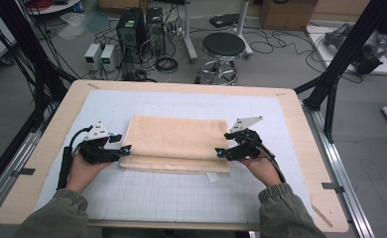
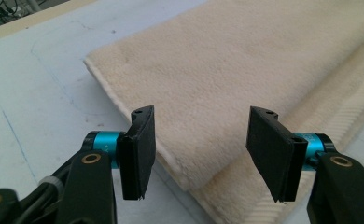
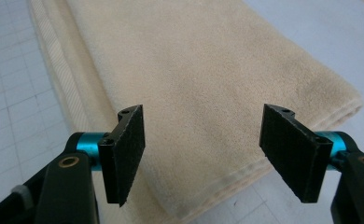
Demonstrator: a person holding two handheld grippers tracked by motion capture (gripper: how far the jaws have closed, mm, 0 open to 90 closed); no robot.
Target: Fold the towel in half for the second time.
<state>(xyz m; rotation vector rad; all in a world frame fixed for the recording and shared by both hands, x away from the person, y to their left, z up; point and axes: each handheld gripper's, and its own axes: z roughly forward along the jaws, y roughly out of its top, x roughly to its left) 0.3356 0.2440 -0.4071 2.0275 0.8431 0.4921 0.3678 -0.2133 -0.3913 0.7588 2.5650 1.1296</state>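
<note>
grey floor, black stool, computer towers

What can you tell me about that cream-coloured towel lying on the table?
The towel is a soft, fluffy-looking cream cloth, folded into a long flat rectangle of several layers, with a ribbed band along its near edge. It lies flat on the pale gridded mat covering the wooden table, its long side crosswise. A small white tag peeks out under its near right corner. The left gripper and right gripper sit at its two short ends, fingers open, not pinching it.
</note>
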